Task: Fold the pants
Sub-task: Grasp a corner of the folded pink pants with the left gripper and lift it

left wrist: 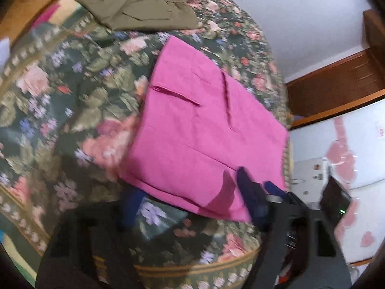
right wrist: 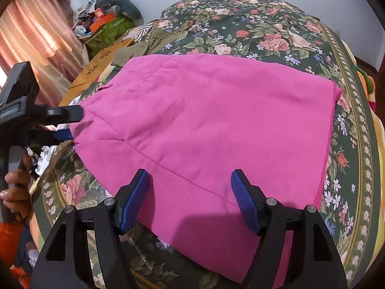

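The pink pants (left wrist: 204, 130) lie folded into a flat rectangle on the floral bedspread (left wrist: 60, 101); they also fill the right wrist view (right wrist: 216, 125). My left gripper (left wrist: 190, 202) is open, its blue fingers straddling the near edge of the pants. It shows in the right wrist view (right wrist: 69, 124) at the left edge of the fabric. My right gripper (right wrist: 190, 200) is open and empty, its blue pads (right wrist: 134, 197) spread just above the near part of the pants. It shows in the left wrist view (left wrist: 274, 189) at the pants' lower right corner.
Folded olive-green pants (left wrist: 142, 9) lie at the far end of the bed. A white fridge (left wrist: 356, 159) and a wooden cabinet (left wrist: 336, 82) stand beside the bed. A cluttered pile (right wrist: 103, 21) and pink curtains (right wrist: 41, 29) are at the back left.
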`<control>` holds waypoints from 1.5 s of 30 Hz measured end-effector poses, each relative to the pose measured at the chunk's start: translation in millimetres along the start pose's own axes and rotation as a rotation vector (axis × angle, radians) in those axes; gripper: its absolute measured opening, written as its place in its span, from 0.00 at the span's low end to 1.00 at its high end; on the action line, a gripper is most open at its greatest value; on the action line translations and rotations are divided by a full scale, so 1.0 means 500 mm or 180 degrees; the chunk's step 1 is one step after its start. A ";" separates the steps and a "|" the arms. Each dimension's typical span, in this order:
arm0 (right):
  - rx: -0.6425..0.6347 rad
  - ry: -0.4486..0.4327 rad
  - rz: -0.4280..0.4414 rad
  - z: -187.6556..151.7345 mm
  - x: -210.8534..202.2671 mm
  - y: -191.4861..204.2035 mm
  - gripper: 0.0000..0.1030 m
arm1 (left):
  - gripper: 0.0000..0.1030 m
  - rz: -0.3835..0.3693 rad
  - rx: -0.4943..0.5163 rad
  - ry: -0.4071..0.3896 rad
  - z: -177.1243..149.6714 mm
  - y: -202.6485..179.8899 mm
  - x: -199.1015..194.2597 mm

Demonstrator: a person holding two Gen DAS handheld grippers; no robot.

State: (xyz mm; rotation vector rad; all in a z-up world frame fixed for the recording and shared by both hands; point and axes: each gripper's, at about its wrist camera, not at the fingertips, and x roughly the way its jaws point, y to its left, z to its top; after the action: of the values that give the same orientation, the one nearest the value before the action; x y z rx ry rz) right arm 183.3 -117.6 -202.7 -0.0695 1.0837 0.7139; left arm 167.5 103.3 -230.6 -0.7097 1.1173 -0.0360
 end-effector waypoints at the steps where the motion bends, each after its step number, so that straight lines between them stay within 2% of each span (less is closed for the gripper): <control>1: -0.0007 -0.0006 0.0011 -0.002 0.000 -0.001 0.67 | 0.39 0.0068 0.0007 -0.0008 0.004 0.000 0.002; 3: -0.0010 -0.0012 0.0029 -0.003 -0.001 -0.002 0.67 | 0.29 0.0046 -0.0019 -0.0014 0.012 0.005 0.004; 5: -0.0002 -0.0014 0.0037 -0.003 0.000 -0.002 0.67 | 0.25 0.0109 0.0064 -0.0047 0.015 -0.002 0.006; 9: -0.0007 0.0001 0.0022 0.000 -0.004 0.000 0.65 | 0.23 0.0362 0.0295 -0.0206 0.004 -0.029 -0.001; 12: 0.0078 0.0006 0.0135 0.000 -0.025 -0.013 0.65 | 0.23 0.0547 0.0430 -0.0313 -0.007 -0.038 -0.012; 15: 0.0080 -0.0070 0.0054 -0.004 -0.058 -0.024 0.65 | 0.22 0.0805 0.0592 -0.0474 -0.024 -0.040 -0.036; 18: 0.0075 -0.0140 -0.0107 -0.017 -0.089 -0.041 0.65 | 0.22 0.1190 0.0877 -0.0717 -0.044 -0.052 -0.065; 22: 0.0151 -0.0066 -0.0229 -0.036 -0.088 -0.066 0.65 | 0.21 0.1655 0.1330 -0.1044 -0.072 -0.085 -0.099; 24: 0.0212 0.0037 -0.0235 -0.048 -0.065 -0.075 0.65 | 0.20 0.1722 0.1508 -0.1138 -0.079 -0.110 -0.110; 27: 0.0140 -0.0016 -0.0304 -0.054 -0.053 -0.068 0.67 | 0.20 0.1819 0.1809 -0.1302 -0.091 -0.161 -0.115; 32: 0.0146 -0.0035 -0.0283 -0.054 -0.060 -0.072 0.67 | 0.19 0.1641 0.2118 -0.1403 -0.092 -0.256 -0.119; 38: 0.0168 -0.0085 -0.0238 -0.059 -0.070 -0.077 0.66 | 0.19 0.1236 0.2425 -0.1264 -0.109 -0.363 -0.093; 41: 0.0256 -0.0217 -0.0223 -0.056 -0.095 -0.086 0.66 | 0.19 0.0942 0.2471 -0.0976 -0.118 -0.398 -0.062; 43: 0.0295 -0.0315 -0.0234 -0.056 -0.117 -0.091 0.66 | 0.18 0.0706 0.2434 -0.0643 -0.115 -0.407 -0.031; 45: 0.0322 -0.0409 -0.0250 -0.057 -0.140 -0.097 0.66 | 0.16 0.0592 0.2380 -0.0390 -0.113 -0.410 0.003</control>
State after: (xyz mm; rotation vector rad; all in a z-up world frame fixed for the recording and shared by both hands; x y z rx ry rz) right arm 169.4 -200.9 -172.3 0.0201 0.9870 0.5842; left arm 185.9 -85.9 -135.6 0.0599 0.9505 -0.2361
